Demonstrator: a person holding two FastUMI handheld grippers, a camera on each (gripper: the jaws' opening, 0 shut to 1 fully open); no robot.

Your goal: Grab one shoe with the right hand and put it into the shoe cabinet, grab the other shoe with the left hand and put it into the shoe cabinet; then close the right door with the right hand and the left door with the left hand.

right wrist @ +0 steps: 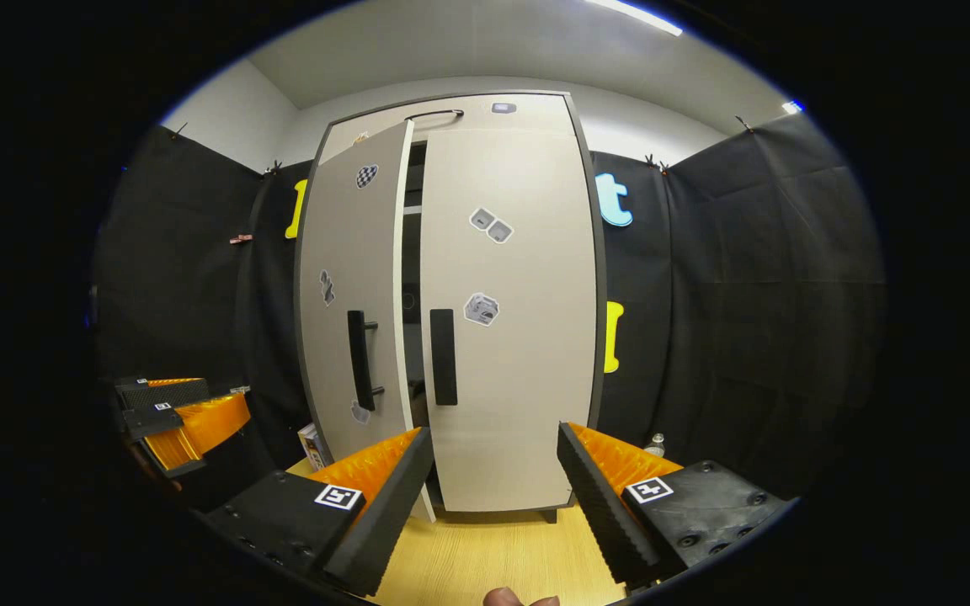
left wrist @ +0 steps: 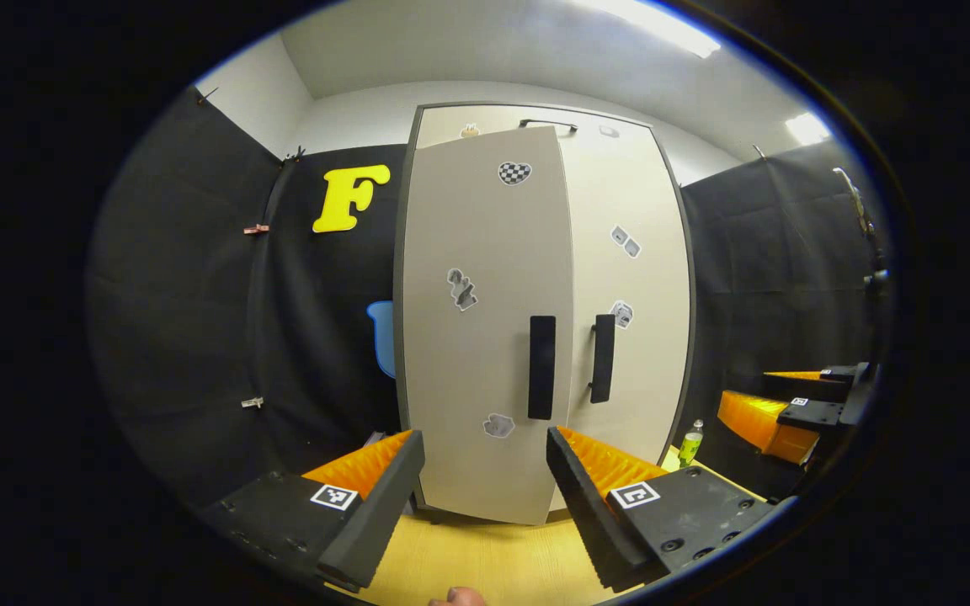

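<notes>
- left gripper [left wrist: 485, 471] fingers apart, holding nothing, facing shoe cabinet [left wrist: 535, 320]
- right gripper [right wrist: 493, 471] fingers apart, holding nothing, facing the cabinet too
- right door [right wrist: 506, 311] looks shut; left door [right wrist: 354, 295] ajar, dark gap between them
- shoes hidden, can't tell where
- cabinet stands on wooden floor [right wrist: 493, 547]

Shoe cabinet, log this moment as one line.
shoe cabinet | right door shut | left door ajar | left claw open, holding nothing | right claw open, holding nothing

shoe cabinet [right wrist: 451, 303] ahead on floor [right wrist: 493, 547] | left door [right wrist: 354, 286] ajar — right door [right wrist: 506, 303] beside it, shut
</notes>
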